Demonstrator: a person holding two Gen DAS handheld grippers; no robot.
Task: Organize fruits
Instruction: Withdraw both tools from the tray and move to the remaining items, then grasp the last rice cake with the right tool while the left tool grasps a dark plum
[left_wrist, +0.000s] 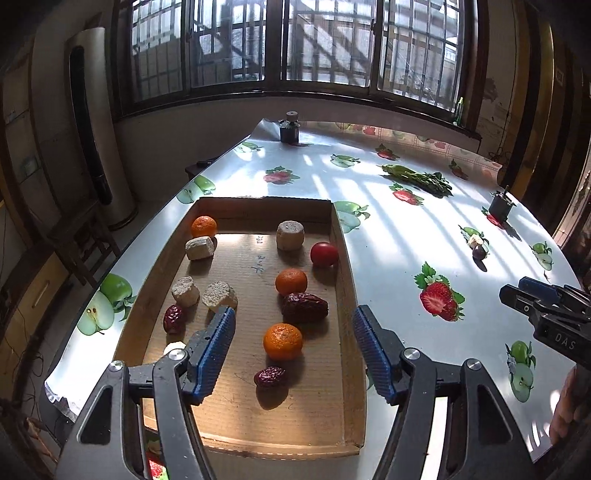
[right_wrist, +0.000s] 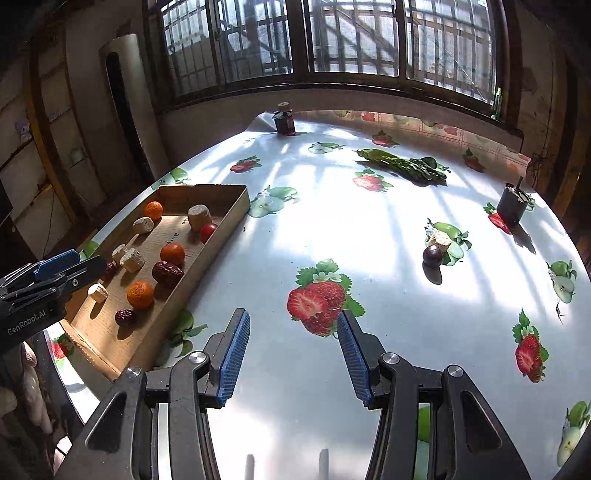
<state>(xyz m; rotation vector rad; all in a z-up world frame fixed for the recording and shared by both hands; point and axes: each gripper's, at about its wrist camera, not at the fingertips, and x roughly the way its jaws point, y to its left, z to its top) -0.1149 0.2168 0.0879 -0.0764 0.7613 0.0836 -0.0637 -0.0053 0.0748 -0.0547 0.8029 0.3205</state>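
Brown corrugated cardboard tray (left_wrist: 343, 258) sits at the table's left side w/ most fruits already inside: three round orange mandarins (left_wrist: 283, 341), wrinkled dark-red dates (left_wrist: 305, 307), one smooth red tomato-like fruit (left_wrist: 324, 254), some pale crumbly cylinder pieces (left_wrist: 219, 294); I judge what is left is the small dark purple round fruit (right_wrist: 432, 254), out on the glossy fruit-print tablecloth (right_wrist: 332, 229), touching a pale cork-like piece (right_wrist: 439, 240). My left gripper (left_wrist: 293, 350) hangs spread over the tray, nothing between its blue pads; my right gripper (right_wrist: 293, 354) is spread too, empty, over bare cloth, well apart from the purple fruit. That fruit looks light, smooth, prob. slippery and ready to roll; I would take it across its widest middle, gently. Right view shows it clearly; left view gives it only small at the far right, but shows the tray contents better.
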